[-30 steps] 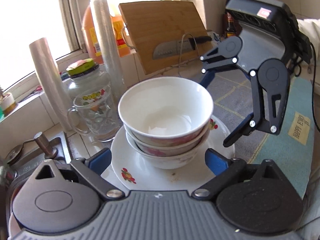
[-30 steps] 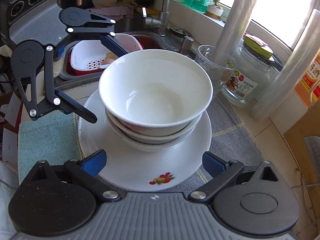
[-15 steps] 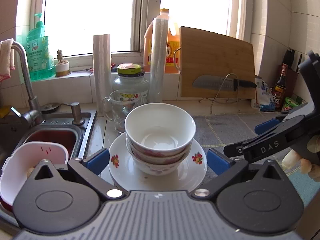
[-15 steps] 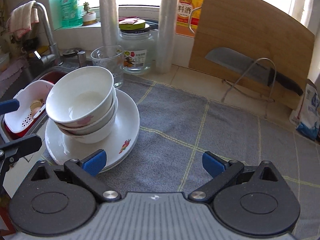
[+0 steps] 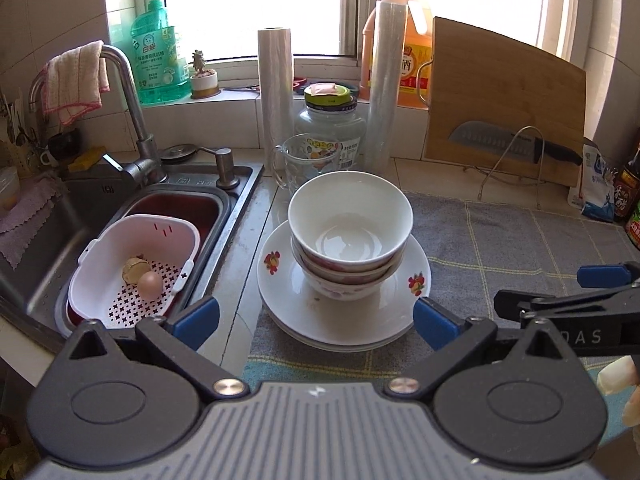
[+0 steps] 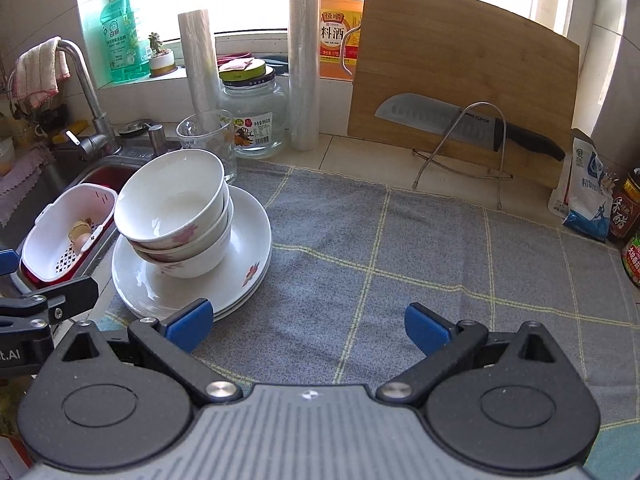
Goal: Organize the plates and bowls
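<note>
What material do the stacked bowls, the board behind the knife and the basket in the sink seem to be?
Stacked bowls: probably glazed ceramic, glossy white with printed flowers. Board: wood or bamboo, matte with visible grain. Basket: likely plastic, smooth with moulded holes.

Mat right of stack: grey mat (image 6: 420, 248) is lying bare, giving wide room w/ nothing standing on it.
Left side: sink (image 5: 236, 200) edge & white colander (image 5: 132, 268) are crowding in near the plates (image 5: 344, 312).
Behind: glass mug (image 5: 304, 160), jar (image 5: 330, 120) & film rolls (image 5: 274, 92) are blocking the back, just beside the bowls (image 5: 350, 220).
Back right: knife rack (image 6: 468, 140) & cutting board (image 6: 460, 60) are closing off the wall.
</note>
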A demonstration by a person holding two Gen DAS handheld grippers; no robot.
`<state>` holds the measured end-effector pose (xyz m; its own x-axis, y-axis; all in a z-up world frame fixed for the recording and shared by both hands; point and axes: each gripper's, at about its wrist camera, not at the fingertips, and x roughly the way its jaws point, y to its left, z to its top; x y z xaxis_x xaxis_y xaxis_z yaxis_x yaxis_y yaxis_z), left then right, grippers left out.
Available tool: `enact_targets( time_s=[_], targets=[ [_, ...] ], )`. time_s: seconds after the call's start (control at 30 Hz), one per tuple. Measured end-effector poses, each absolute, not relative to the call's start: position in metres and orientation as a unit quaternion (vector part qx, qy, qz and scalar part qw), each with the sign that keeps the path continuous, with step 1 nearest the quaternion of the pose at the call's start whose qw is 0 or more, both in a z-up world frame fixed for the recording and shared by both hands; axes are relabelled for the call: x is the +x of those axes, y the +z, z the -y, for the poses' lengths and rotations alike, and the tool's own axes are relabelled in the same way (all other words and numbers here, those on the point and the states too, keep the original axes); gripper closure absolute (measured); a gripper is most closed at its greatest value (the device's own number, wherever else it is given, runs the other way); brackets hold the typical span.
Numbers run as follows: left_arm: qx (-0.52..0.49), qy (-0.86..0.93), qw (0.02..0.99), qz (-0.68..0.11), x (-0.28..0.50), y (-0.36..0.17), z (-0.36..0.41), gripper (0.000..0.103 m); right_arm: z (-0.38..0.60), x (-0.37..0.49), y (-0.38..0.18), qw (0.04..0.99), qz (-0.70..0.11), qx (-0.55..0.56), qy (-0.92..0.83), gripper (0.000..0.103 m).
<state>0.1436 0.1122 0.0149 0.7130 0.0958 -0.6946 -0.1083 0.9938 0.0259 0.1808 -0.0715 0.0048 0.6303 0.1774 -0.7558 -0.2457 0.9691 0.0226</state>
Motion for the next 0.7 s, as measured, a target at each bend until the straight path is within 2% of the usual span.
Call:
enact_targets(
  time_s=[0.7],
  targets=[
    [-0.026,0.067,0.924,-0.377,0.130,0.021,-0.102,0.001,0.081,0.165,0.016,0.909,-0.398,-0.044,0.120,0.000]
  ],
)
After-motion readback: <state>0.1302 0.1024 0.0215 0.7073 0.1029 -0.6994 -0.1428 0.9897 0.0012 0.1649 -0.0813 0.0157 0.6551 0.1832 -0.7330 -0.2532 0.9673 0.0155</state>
